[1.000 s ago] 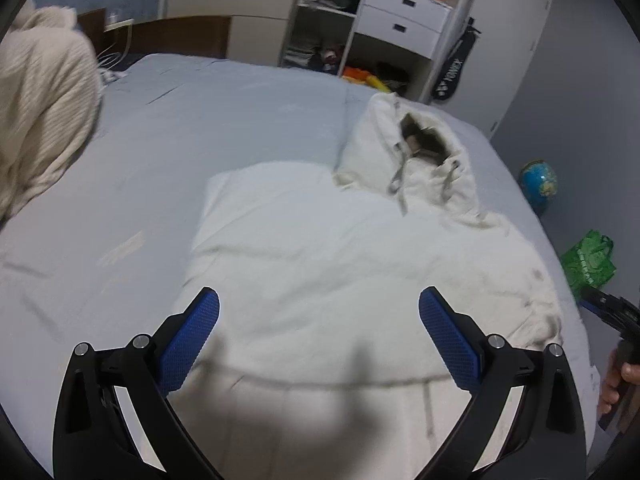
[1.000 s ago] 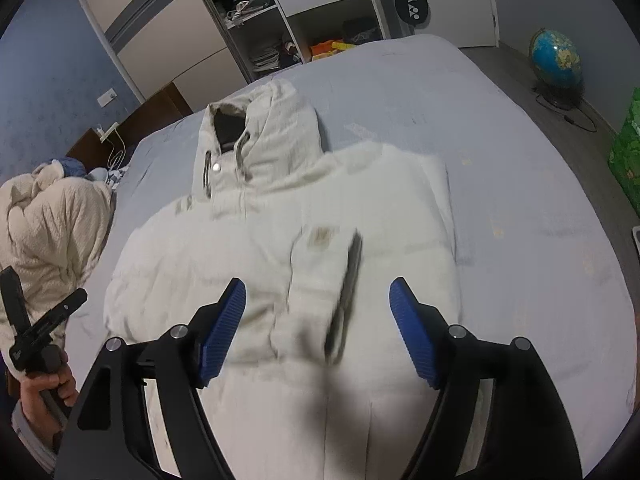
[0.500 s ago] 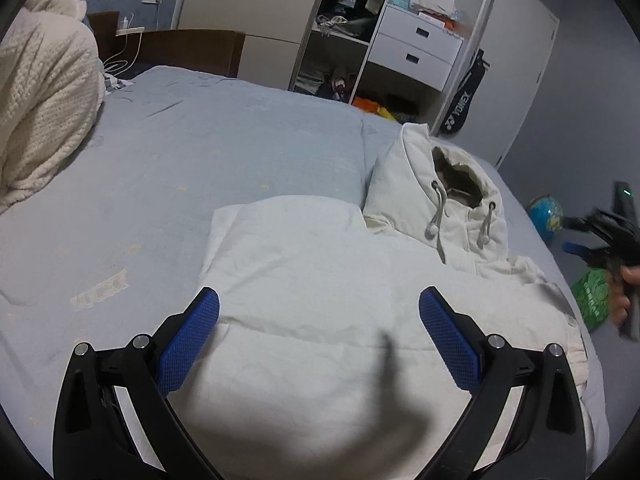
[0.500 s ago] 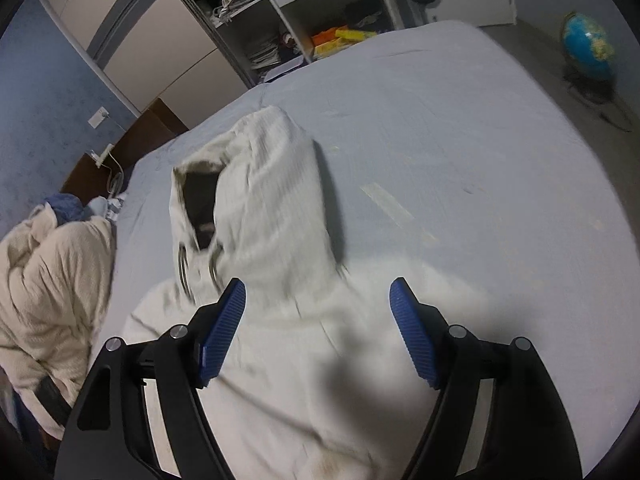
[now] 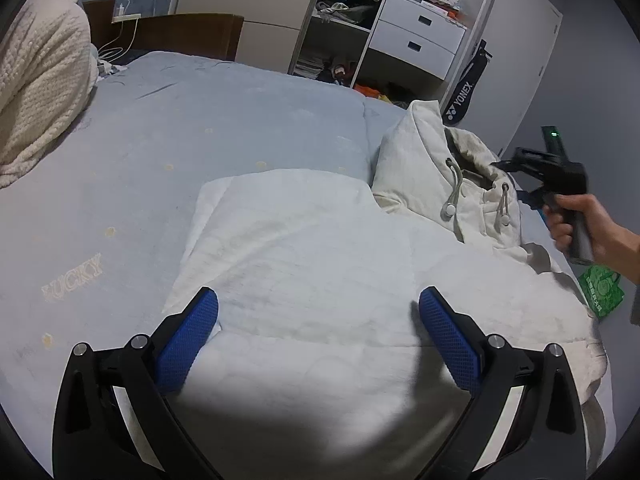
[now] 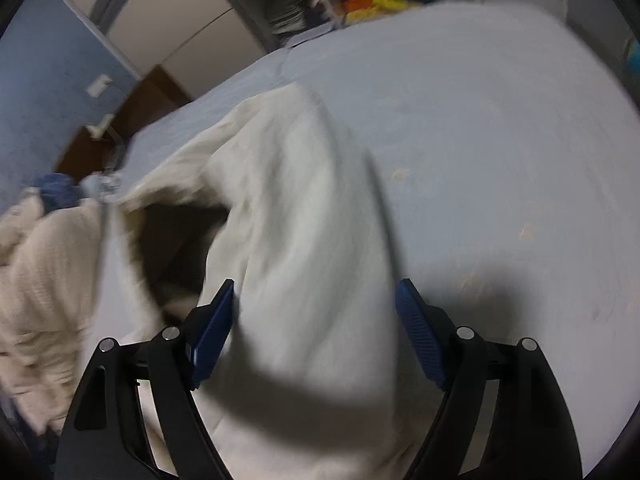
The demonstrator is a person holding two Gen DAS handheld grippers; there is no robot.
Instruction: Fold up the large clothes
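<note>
A cream hooded sweatshirt (image 5: 320, 264) lies flat on the bed with its sleeves folded over the body. Its hood (image 5: 452, 176), with two drawstrings, lies at the far right. My left gripper (image 5: 318, 320) is open and empty, low over the folded body. My right gripper (image 6: 316, 312) is open and empty, its fingers to either side of the hood (image 6: 296, 208), close above it; this view is blurred. In the left wrist view the right gripper (image 5: 536, 178) shows held in a hand beside the hood.
The blue-grey bed sheet (image 5: 180, 148) spreads left and far. A cream knitted blanket (image 5: 36, 92) is heaped at the far left. An open wardrobe with white drawers (image 5: 416, 36) stands beyond the bed. A green bag (image 5: 600, 290) lies on the floor at the right.
My right gripper has moved forward from over the body to the hood. My left gripper has dropped lower toward the folded body. Both stayed open.
</note>
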